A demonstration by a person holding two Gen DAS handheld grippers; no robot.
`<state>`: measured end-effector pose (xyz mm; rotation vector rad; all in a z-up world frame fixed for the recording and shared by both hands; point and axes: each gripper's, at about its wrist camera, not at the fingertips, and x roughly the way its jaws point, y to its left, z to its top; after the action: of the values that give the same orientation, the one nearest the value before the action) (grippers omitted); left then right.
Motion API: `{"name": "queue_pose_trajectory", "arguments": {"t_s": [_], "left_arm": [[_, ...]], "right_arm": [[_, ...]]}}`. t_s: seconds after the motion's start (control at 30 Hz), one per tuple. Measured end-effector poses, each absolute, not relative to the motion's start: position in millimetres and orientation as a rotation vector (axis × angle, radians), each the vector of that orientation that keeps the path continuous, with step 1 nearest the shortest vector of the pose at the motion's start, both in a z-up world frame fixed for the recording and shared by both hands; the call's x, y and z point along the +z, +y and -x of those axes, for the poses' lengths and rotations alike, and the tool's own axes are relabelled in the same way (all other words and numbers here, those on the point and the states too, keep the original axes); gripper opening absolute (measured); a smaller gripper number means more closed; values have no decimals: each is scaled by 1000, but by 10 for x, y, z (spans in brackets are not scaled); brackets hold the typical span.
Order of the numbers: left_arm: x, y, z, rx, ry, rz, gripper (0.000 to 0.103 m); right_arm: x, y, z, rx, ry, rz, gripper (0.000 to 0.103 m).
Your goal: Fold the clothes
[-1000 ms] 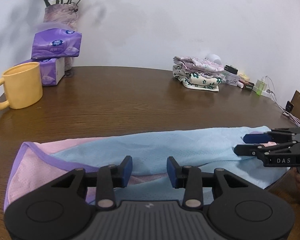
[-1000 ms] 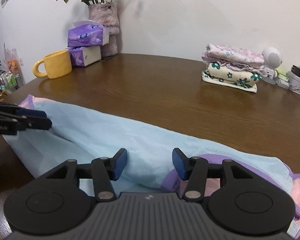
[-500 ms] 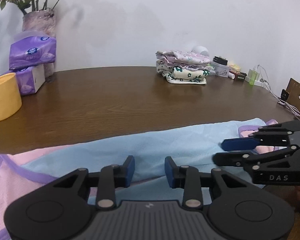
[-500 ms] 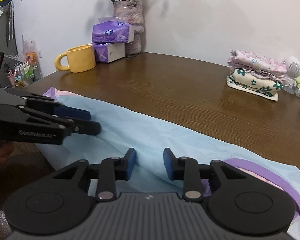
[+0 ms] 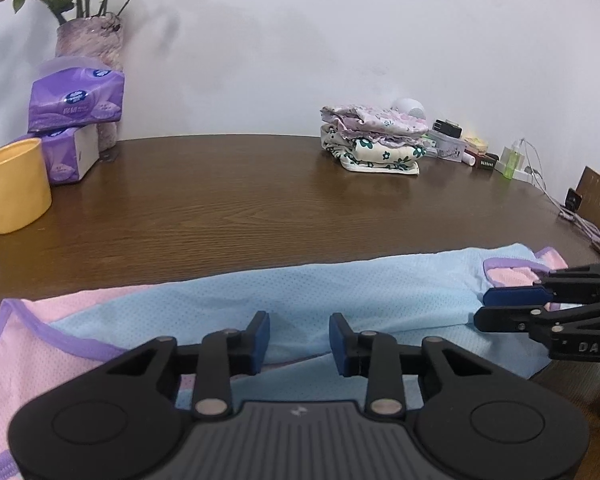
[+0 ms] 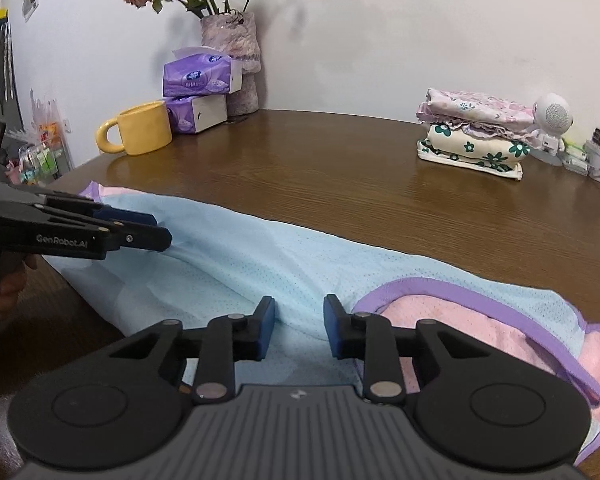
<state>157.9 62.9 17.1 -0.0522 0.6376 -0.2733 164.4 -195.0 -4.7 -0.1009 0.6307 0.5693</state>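
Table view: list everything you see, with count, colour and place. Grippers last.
table: one, dark brown wood, against the white wall
garment: one, light blue and pink with purple trim, stretched along the near edge
folded clothes: one stack, floral pink and cream, far right
mug: one, yellow, far left
tissue packs: two, purple, stacked behind the mug
vase: one, mauve, dried flowers, behind the packs
round gadget: one, white, beside the stack
bottle: one, green, far right among clutter
left gripper: black, blue pads, jaws apart over a garment fold
right gripper: same, jaws closing, garment between
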Motion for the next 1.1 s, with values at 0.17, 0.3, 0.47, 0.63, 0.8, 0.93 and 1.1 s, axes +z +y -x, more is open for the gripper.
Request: {"name": "queue_pose_trajectory", "arguments": {"t_s": [0.17,0.3,0.47,0.63,0.8,0.93,1.1], "left_arm": [[288,495,-1531,-305,592,71,31],[283,185,-1581,-377,609,58,31],[235,-215,-1684,-440,645,46,31],[154,-510,-1703,-465,666,-14,31],[130,-579,-1680,-451,654,-54,32],[164,-600,-1658,-430,637,-48,32],[209,-737,-1666,-475,623,-45,30]], "right_arm": [[124,-2235,-1680,489,569,53,28],[138,-2528,-1917,355,585,51,28],[42,-2663,-2126,326,636,39,28],[-33,-2798,-2115,314,650,22,28],[-93,-3022,-2136,290,664,-23,28],[-64,-3167,-2131,282,649,-61,28],[7,-3304,-2124,259,618,-81,28]]}}
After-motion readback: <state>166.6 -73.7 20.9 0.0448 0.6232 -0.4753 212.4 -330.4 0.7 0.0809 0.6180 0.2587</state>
